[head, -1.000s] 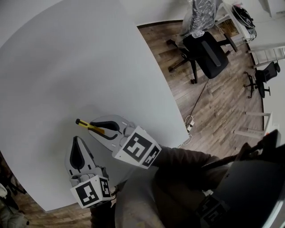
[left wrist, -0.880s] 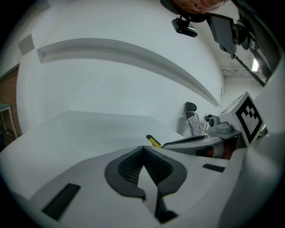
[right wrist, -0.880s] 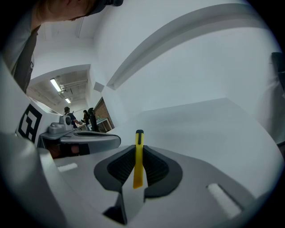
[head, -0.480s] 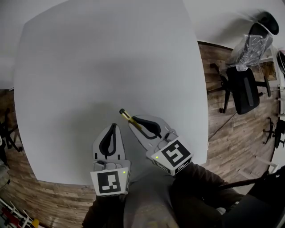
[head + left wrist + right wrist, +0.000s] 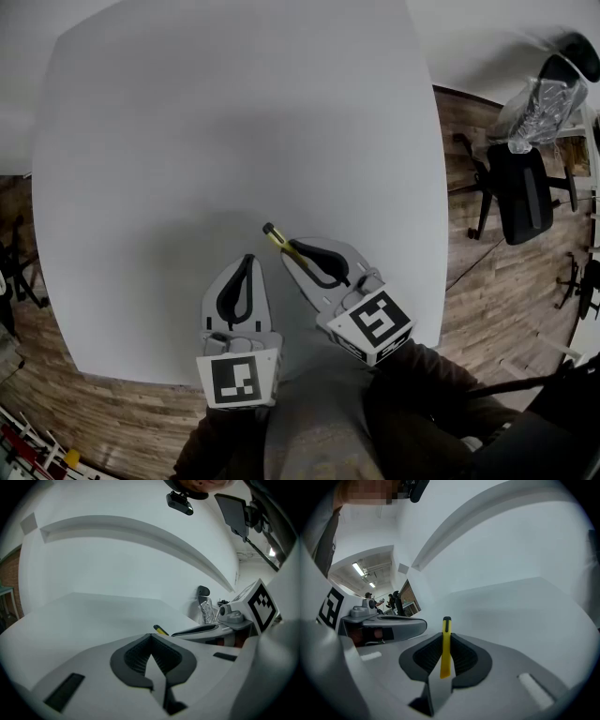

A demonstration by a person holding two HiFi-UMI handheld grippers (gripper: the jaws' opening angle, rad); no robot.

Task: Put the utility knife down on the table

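One step remains: the right gripper (image 5: 446, 637) clamps the yellow utility knife (image 5: 446, 649) between its fingers, tip projecting beyond them over the table (image 5: 234, 112), apparently not yet released. Left gripper (image 5: 151, 638) is closed, empty.

There is one table (image 5: 234, 112), one utility knife (image 5: 277, 237) and two hand-held grippers: the left hand-held gripper (image 5: 247, 262) and the right hand-held gripper (image 5: 293, 247).
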